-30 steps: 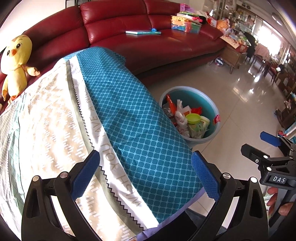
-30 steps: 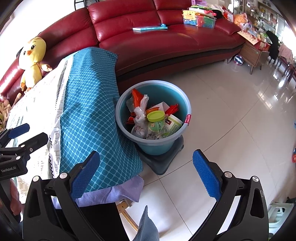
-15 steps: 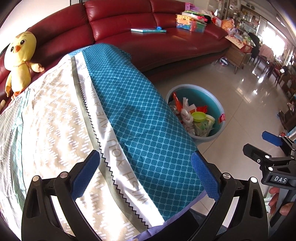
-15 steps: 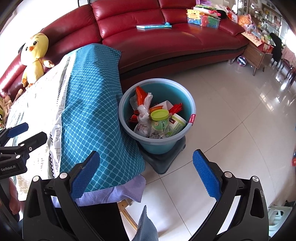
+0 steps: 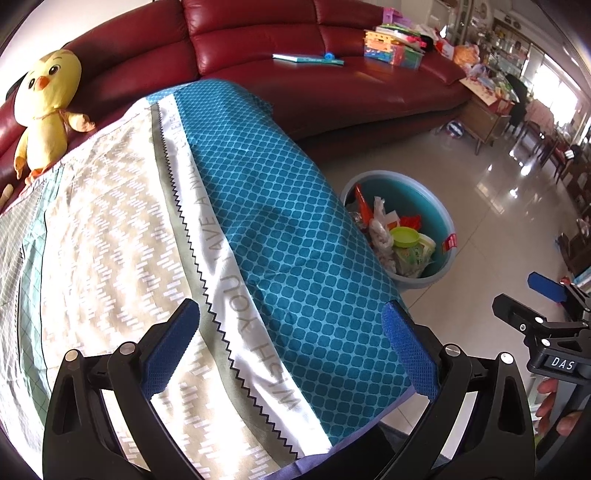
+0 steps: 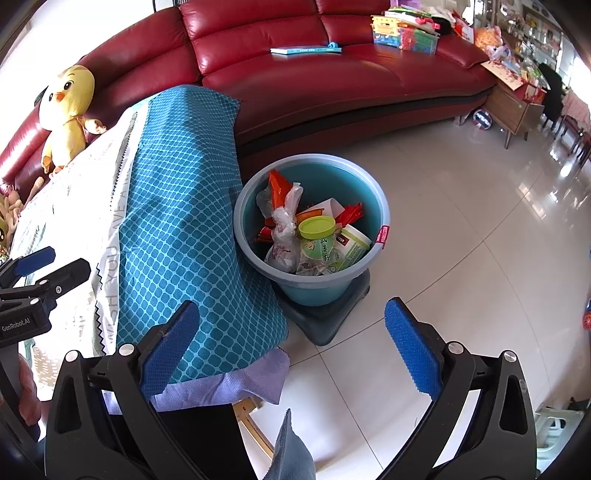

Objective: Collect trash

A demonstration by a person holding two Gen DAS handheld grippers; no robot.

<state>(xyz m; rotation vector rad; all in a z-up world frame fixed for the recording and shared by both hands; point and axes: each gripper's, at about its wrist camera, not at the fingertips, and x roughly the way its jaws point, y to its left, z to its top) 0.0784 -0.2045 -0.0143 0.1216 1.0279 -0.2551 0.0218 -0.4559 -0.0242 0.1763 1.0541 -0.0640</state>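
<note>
**Both grippers empty, one full bucket beside the table**

Landmark = the blue bucket (image 6: 311,229), one of it, standing on a dark base (image 6: 325,317) on the tiled floor (image 6: 461,258).

- Trash (image 6: 314,236) is all inside the bucket: one green-lidded jar (image 6: 317,236), one white tub (image 6: 352,243) touching the jar on its right, one knotted clear plastic bag (image 6: 282,232) on the jar's left, several orange/red wrappers (image 6: 277,188) behind. Exact wrapper count: cannot tell, they overlap.
- One red tag (image 6: 382,234) on the bucket's right rim.
- Left of the bucket, touching its rim: one table under a teal-and-beige tablecloth (image 5: 258,221). Cloth top is bare.
- Behind the bucket: one red leather sofa (image 6: 332,74). On it: one book (image 6: 304,49), one stack of coloured boxes (image 6: 404,31), one yellow chick plush (image 6: 66,114) at the far left end.
- Right gripper (image 6: 291,347): both blue pads spread wide, nothing between, held in front of the bucket and above the floor.
- Left gripper (image 5: 290,343): also wide, nothing held, over the tablecloth, left of the bucket.
- Fingers (image 5: 554,406) of the person's hand show on the right gripper's handle in the left wrist view.
</note>
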